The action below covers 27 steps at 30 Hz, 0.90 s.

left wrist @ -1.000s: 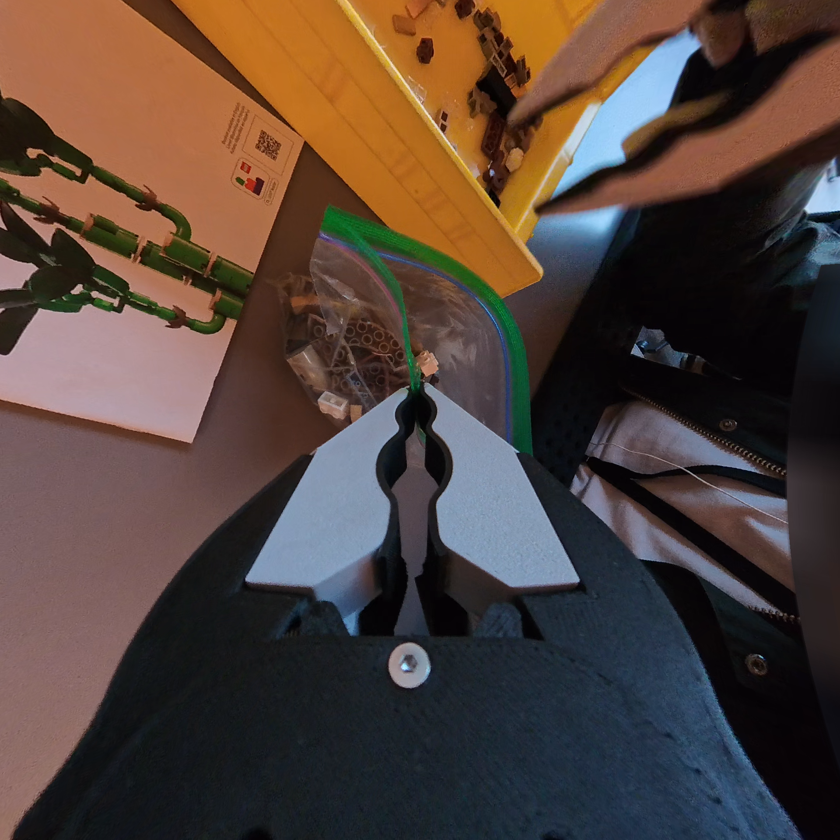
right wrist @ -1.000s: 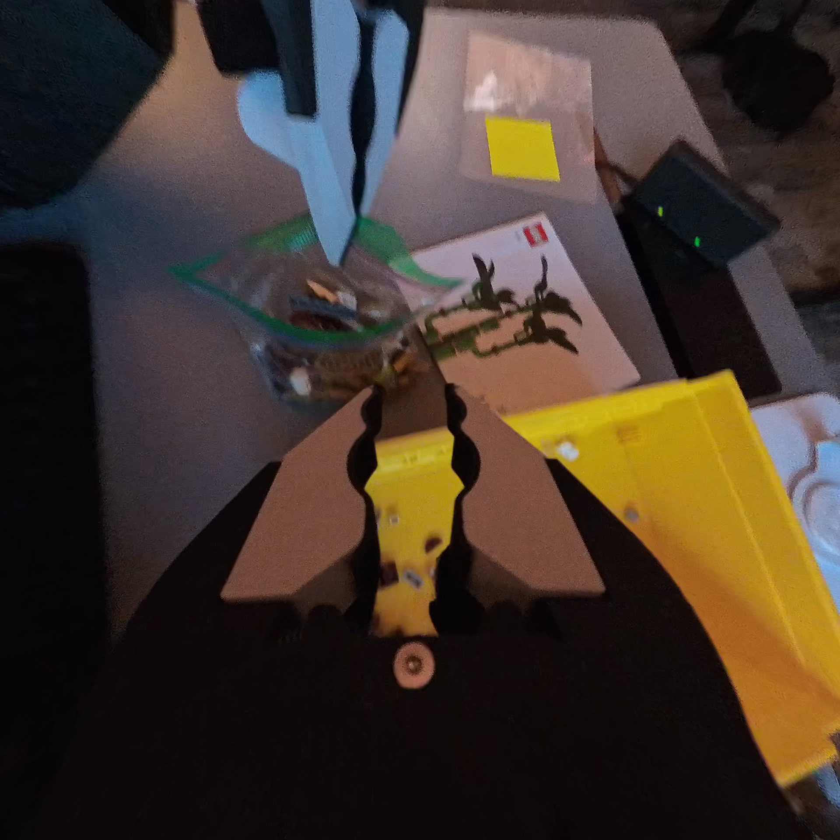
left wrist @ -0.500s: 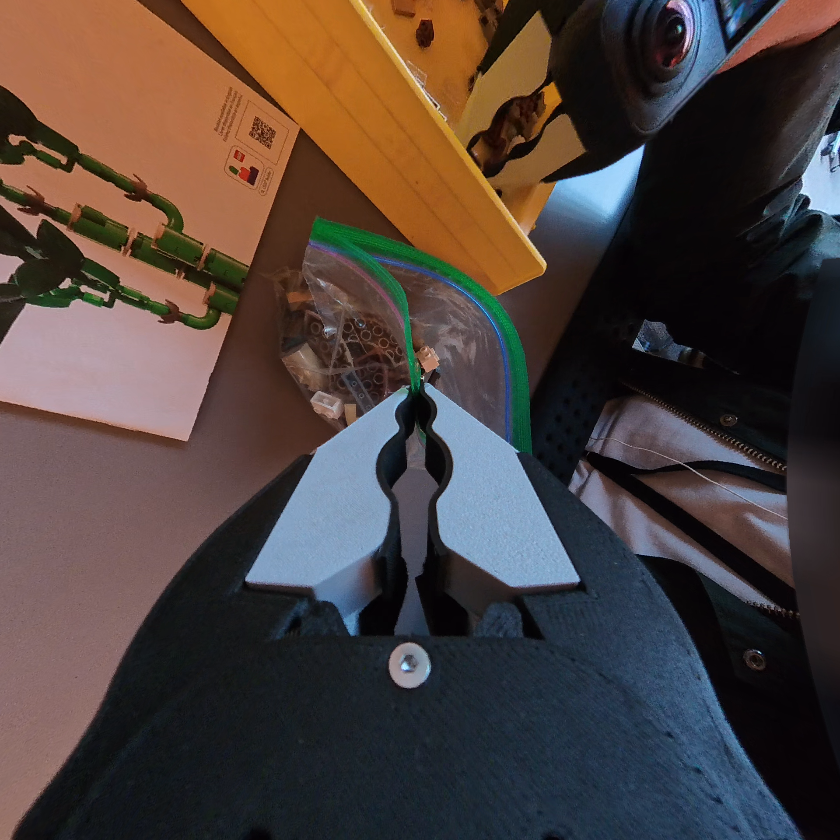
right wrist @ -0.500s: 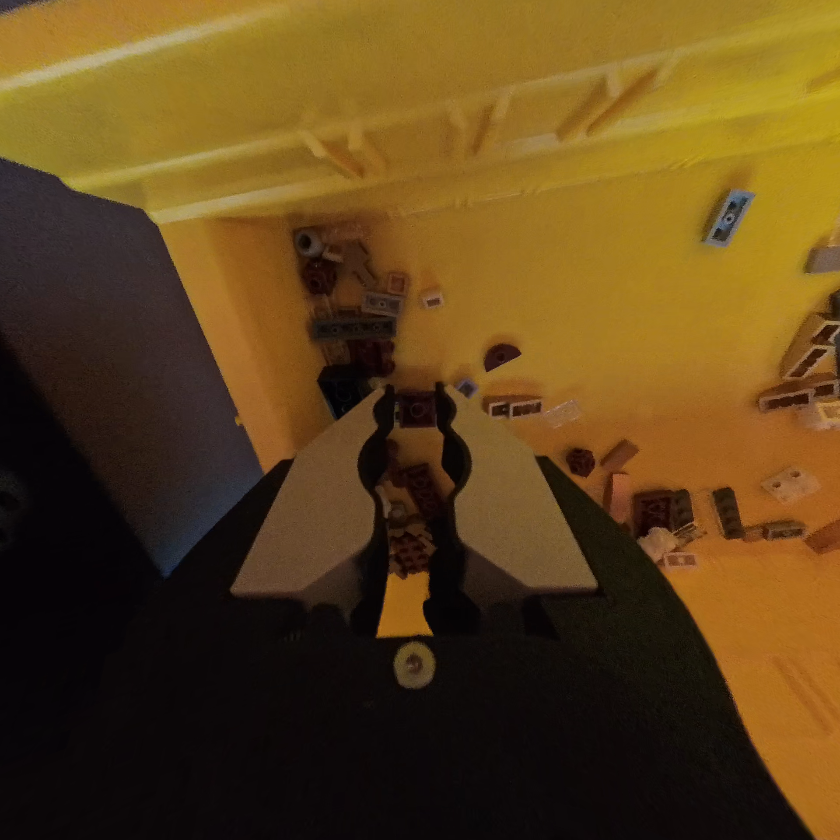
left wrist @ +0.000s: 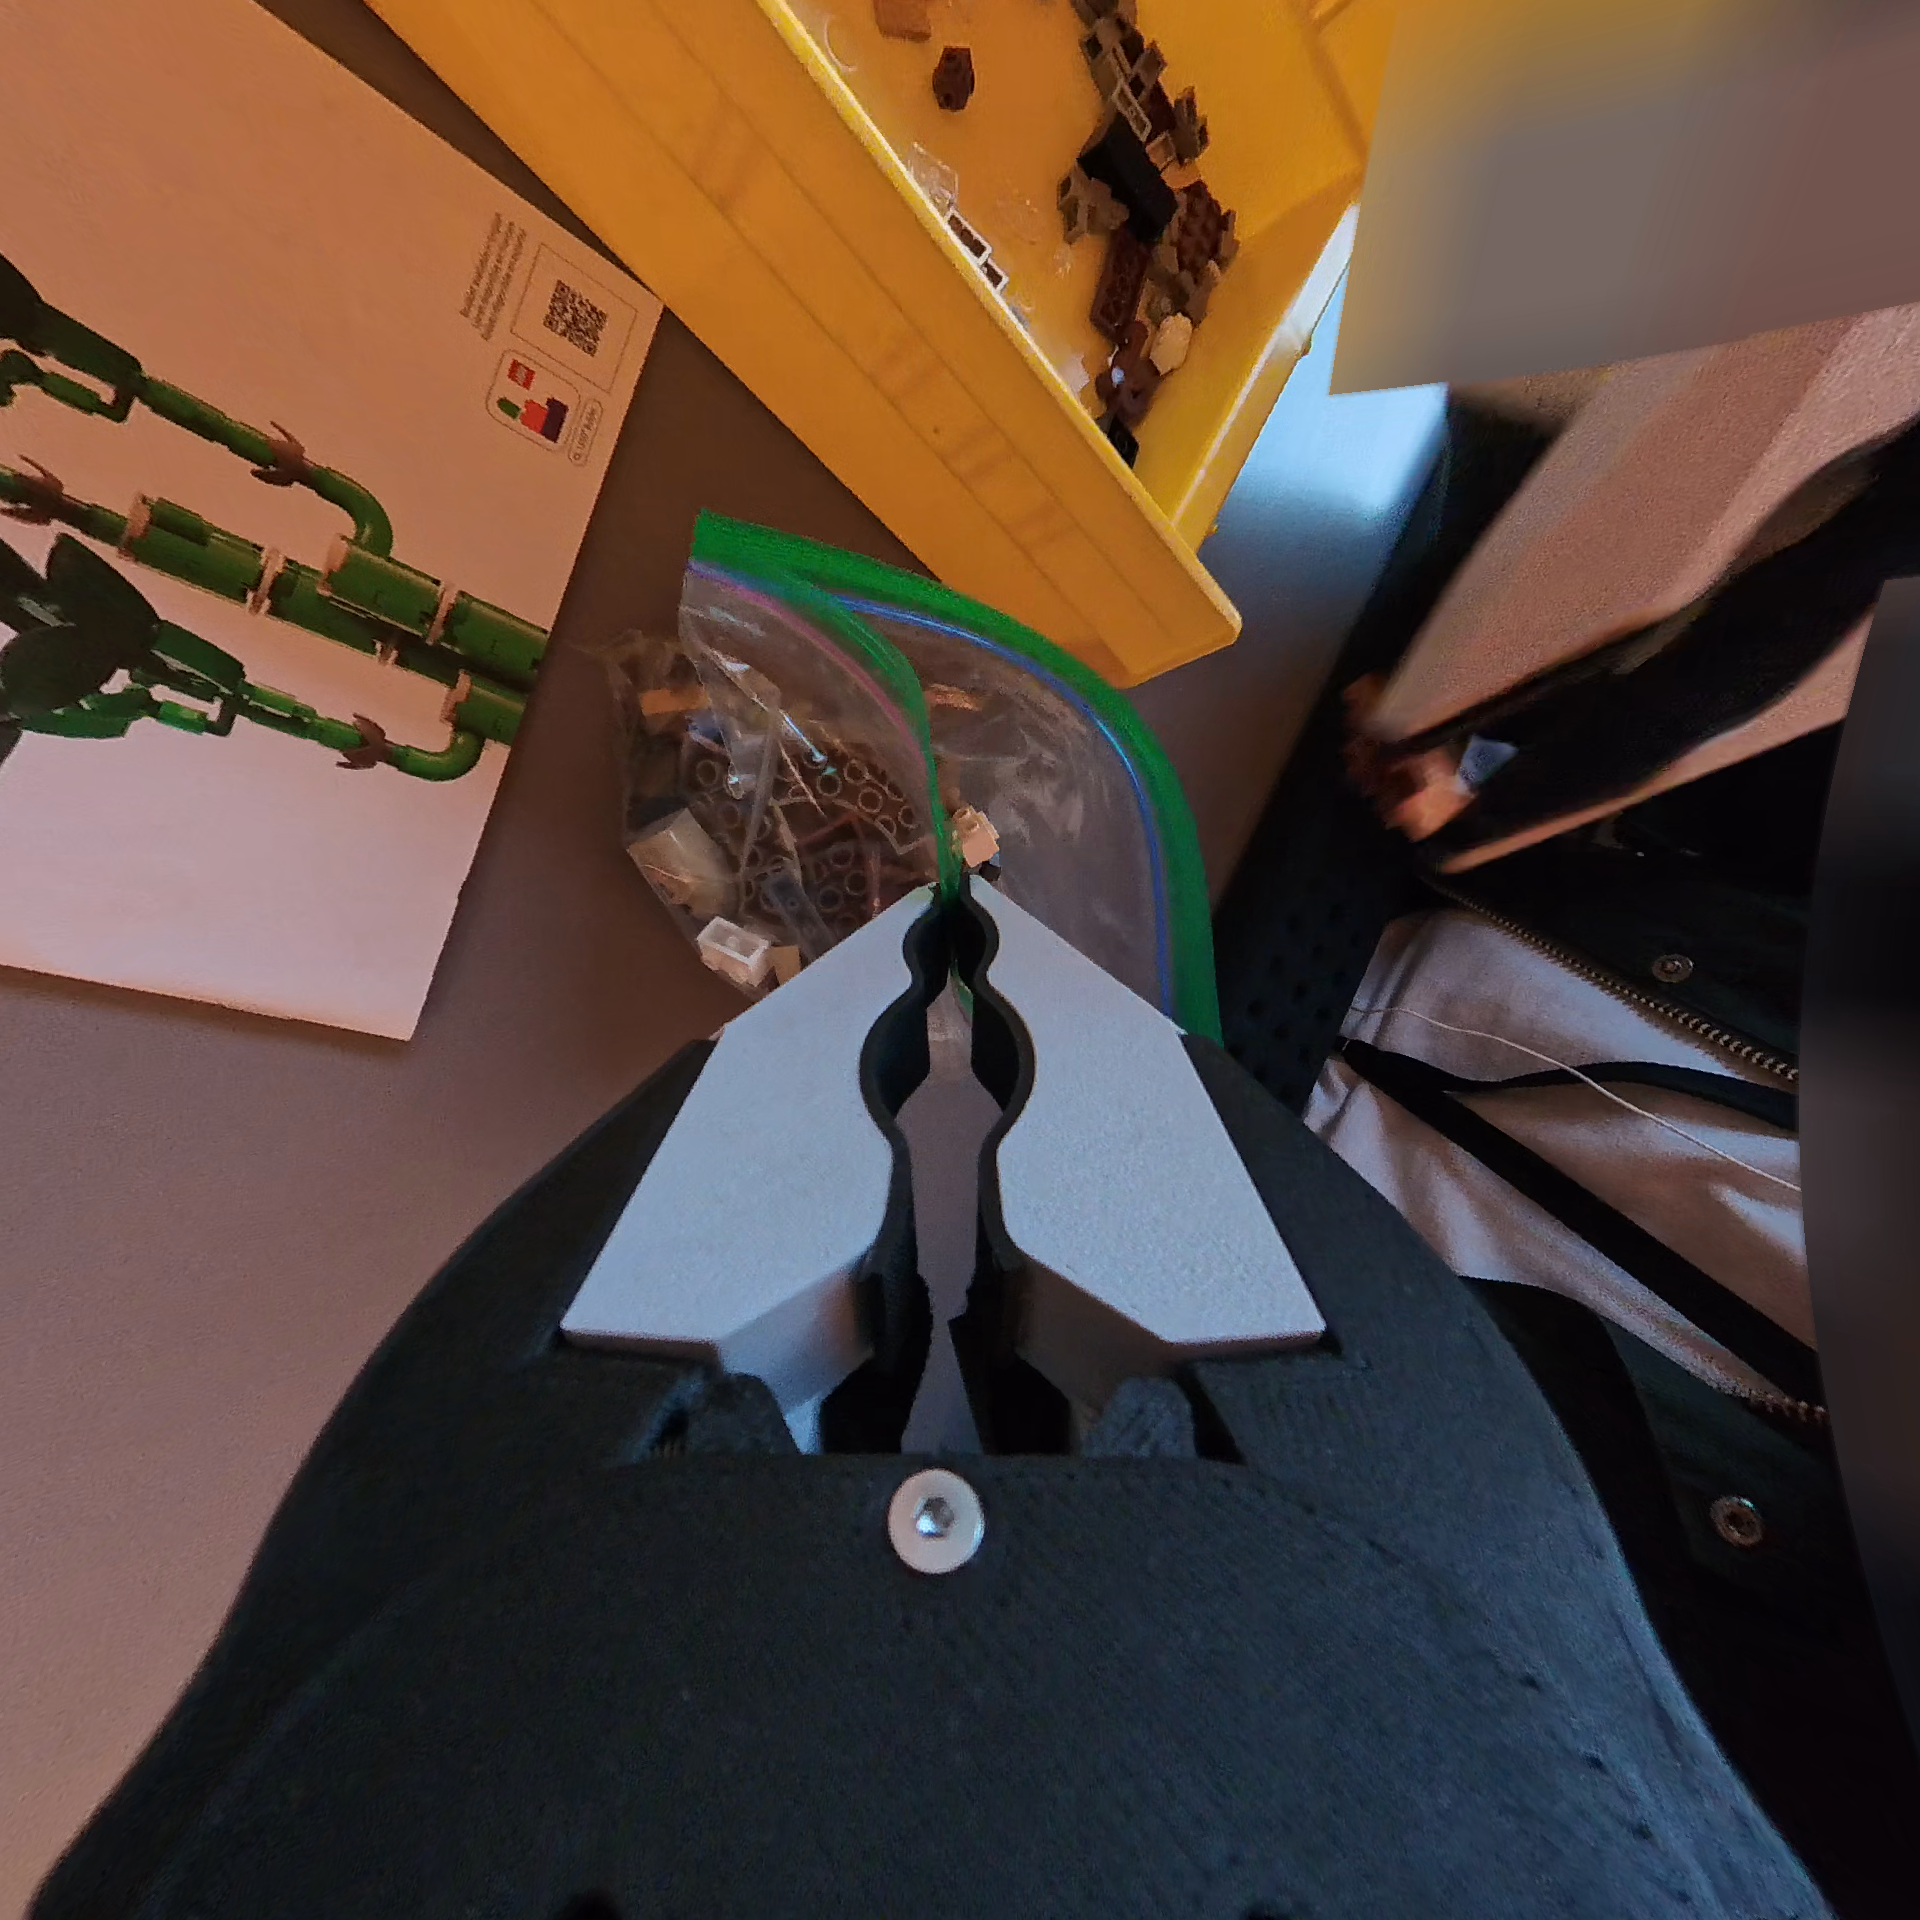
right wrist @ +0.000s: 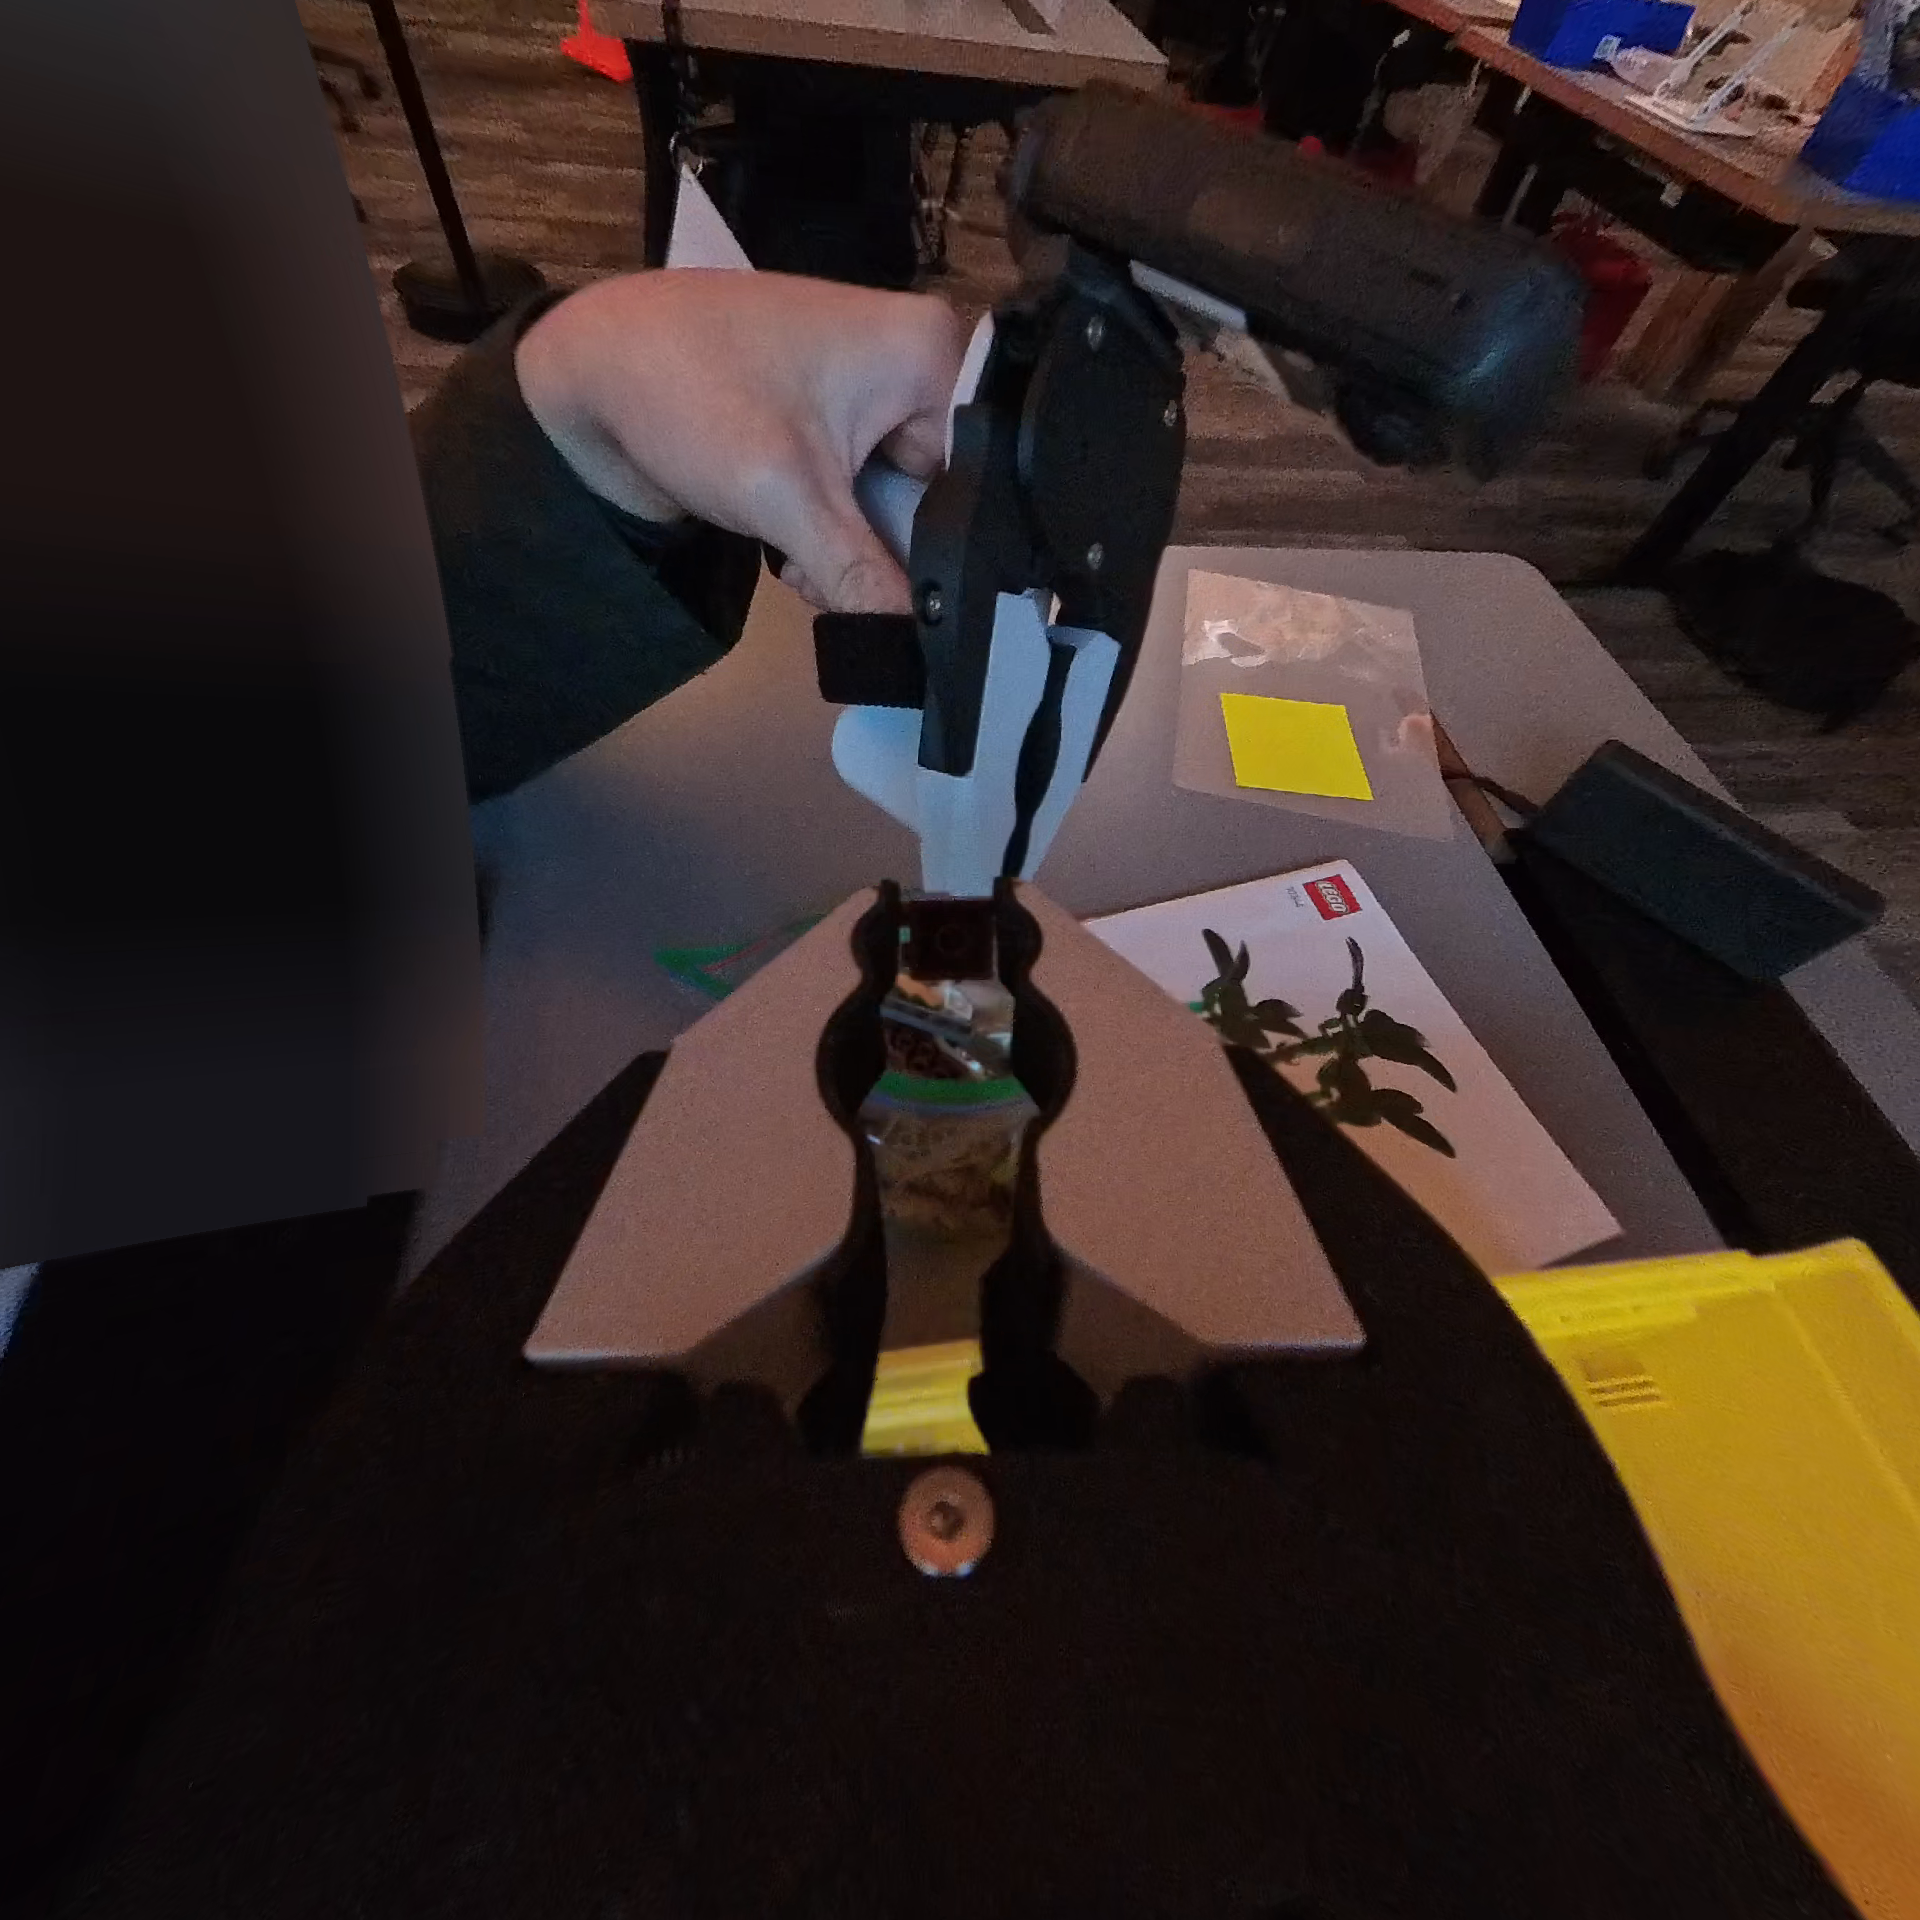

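Fingers of the left gripper (left wrist: 951,896) closed on the green-edged rim of a clear zip bag (left wrist: 1070,790), their tips pinching the plastic with almost no gap between them; the bag rests on the grey bench (left wrist: 208,1195) and holds a heap of small brown, grey and white bricks. To the left of the bag lies a white instruction booklet (left wrist: 260,582) printed with green stems; beyond the bag, and just beside its rim, stands a yellow tray (left wrist: 831,260) with loose dark bricks scattered on its floor. The right gripper (right wrist: 948,914) holds a small dark brown brick (right wrist: 948,940) between its fingertips — fingers narrow, set no wider than the piece itself — and is raised above the bench, directly over the bag as its own wrist view shows it. In that view the left gripper appears just beyond the brick, pointing downward, gripped by a person's hand (right wrist: 727,416) in a dark sleeve. Farther back on the bench lie a clear plastic sleeve with a yellow square (right wrist: 1294,746) on it and, at the right edge, a dark box (right wrist: 1704,862). In the left wrist view the right gripper is seen blurred at the right, above the person's lap — the piece in its tips cannot be made out clearly there.
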### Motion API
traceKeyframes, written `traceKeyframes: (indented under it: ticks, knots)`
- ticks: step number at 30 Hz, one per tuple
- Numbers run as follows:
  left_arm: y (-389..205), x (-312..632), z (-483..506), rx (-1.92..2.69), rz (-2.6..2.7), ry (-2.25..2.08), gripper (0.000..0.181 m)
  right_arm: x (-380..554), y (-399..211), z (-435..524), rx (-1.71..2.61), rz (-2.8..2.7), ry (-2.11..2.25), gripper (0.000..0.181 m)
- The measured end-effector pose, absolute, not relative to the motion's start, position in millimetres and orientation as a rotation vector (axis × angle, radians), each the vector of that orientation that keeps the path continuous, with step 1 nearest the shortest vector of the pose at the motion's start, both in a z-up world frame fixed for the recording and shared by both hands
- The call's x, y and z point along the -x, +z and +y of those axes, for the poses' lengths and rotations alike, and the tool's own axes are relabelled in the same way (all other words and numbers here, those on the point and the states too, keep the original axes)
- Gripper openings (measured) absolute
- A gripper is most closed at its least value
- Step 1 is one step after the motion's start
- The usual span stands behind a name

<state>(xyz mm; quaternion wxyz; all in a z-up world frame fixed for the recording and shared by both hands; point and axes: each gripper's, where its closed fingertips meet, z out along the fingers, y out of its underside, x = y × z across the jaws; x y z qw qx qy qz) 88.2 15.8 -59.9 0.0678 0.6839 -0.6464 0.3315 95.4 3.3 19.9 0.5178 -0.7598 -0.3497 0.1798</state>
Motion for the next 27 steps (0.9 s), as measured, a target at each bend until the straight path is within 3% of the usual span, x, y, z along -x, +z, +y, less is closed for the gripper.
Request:
traceKeyframes:
  ticks: [4, 9, 17, 24, 26, 27]
  knots:
    - [-58.5, -87.5, 18.0, -2.071, -1.944, 1.004, 0.0, -94.2, -22.7, 10.5, 1.986, -0.91, 0.358, 0.028]
    - [-56.7, -85.4, 21.1, -2.079, -1.937, 1.01, 0.0, -139.0, -25.6, -11.9, 2.122, -0.925, 0.338, 0.027]
    - [-59.3, -85.2, 19.7, -2.071, -1.936, 0.996, 0.0, -196.3, -141.3, -77.1, 2.746, -1.082, 0.332, 0.037]
    - [-59.1, -84.5, 20.0, -2.07, -1.936, 0.994, 0.0, -199.3, -159.9, -82.3, 2.862, -1.081, 0.294, 0.027]
    - [-58.7, -84.4, 20.2, -2.072, -1.937, 0.996, 0.0, -201.6, -160.3, -82.5, 2.868, -1.097, 0.257, 0.009]
    - [-58.7, -84.3, 20.2, -2.071, -1.937, 0.995, 0.0, -206.6, -160.8, -80.9, 2.865, -1.123, 0.2, 0.009]
